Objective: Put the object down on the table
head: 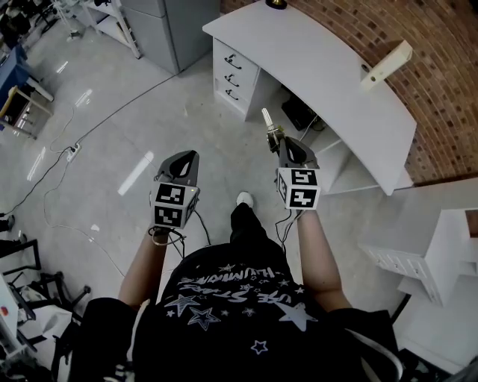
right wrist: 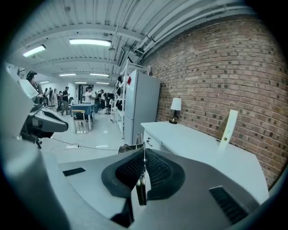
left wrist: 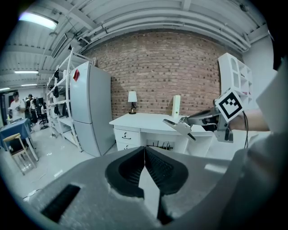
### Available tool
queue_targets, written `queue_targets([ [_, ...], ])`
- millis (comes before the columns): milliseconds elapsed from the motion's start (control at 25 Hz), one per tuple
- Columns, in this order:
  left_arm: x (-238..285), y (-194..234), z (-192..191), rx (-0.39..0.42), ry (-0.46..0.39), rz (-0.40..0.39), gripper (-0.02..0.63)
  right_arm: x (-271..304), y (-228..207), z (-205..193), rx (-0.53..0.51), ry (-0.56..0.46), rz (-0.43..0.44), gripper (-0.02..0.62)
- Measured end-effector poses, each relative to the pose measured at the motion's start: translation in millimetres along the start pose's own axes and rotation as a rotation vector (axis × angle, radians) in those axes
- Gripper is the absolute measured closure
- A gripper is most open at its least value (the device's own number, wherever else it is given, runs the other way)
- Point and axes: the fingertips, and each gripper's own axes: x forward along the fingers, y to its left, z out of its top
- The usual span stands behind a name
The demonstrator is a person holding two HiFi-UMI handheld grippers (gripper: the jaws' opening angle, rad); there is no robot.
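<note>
My right gripper (head: 279,143) is shut on a small metal clip-like object (head: 270,128), held in the air over the floor just short of the white desk (head: 336,82). In the right gripper view the thin metal piece (right wrist: 141,191) stands pinched edge-on between the dark pads, and its front end pokes out past the jaws. The left gripper view shows the clip (left wrist: 180,126) jutting from the right gripper's tip toward the desk (left wrist: 144,119). My left gripper (head: 187,158) is shut with nothing in it and hangs level with the right one, further from the desk.
On the desk stand a cream upright block (head: 386,66) and a small lamp (head: 276,4). The desk has drawers (head: 233,74) at its left end. A grey fridge (left wrist: 90,108) and shelving stand left of it. White shelves (head: 448,246) are at the right. Cables (head: 82,142) run across the floor.
</note>
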Motion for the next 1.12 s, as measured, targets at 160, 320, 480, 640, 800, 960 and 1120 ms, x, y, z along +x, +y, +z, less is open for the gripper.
queue_targets([
  [160, 45, 2, 26, 0.007, 0.011, 0.016, 0.586, 39, -38, 16, 0.0, -0.007, 0.019, 0.584],
  [320, 87, 1, 53, 0.008, 0.018, 0.036, 0.586, 78, -76, 29, -0.001, -0.005, 0.044, 0.584],
  [480, 125, -2, 75, 0.017, 0.028, 0.045, 0.586, 109, -109, 40, 0.004, -0.015, 0.059, 0.584],
  [640, 160, -7, 92, 0.025, 0.032, 0.05, 0.586, 134, -138, 42, 0.017, -0.016, 0.071, 0.584],
  [800, 188, -10, 109, 0.022, 0.027, 0.066, 0.586, 153, -166, 41, 0.024, -0.01, 0.08, 0.584],
  [960, 211, -11, 117, 0.033, 0.034, 0.056, 0.586, 169, -187, 44, 0.041, -0.013, 0.07, 0.584],
  [1120, 234, -8, 122, 0.026, 0.039, 0.037, 0.586, 188, -205, 48, 0.048, -0.013, 0.047, 0.584],
])
